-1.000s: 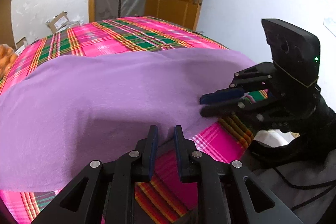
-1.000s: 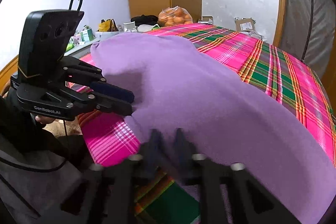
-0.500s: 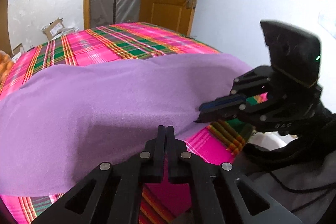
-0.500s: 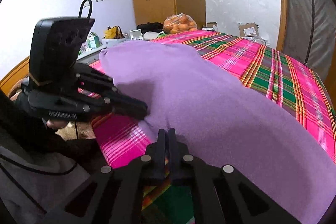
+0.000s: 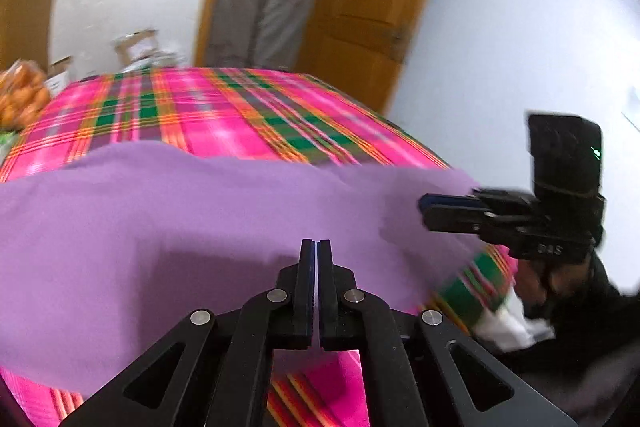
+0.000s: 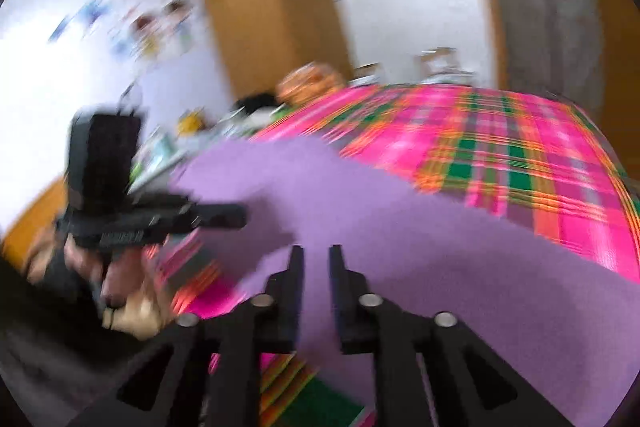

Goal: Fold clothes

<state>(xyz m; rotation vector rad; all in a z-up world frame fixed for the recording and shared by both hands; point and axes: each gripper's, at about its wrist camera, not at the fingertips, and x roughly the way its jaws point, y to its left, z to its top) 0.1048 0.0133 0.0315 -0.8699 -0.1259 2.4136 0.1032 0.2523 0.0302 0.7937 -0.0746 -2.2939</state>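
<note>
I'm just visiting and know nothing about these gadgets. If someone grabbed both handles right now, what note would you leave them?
Left gripper: shut, apparently pinching the near edge of the purple cloth.
Right gripper: jaws opening, with cloth between them; a firm hold is doubtful.
Cloth: spread across the plaid bedspread, with its near edge raised.
Done: near edge picked up.
Left: re-grip with the right, carry the edge across to make the fold, then smooth it. The frames are blurred.
</note>
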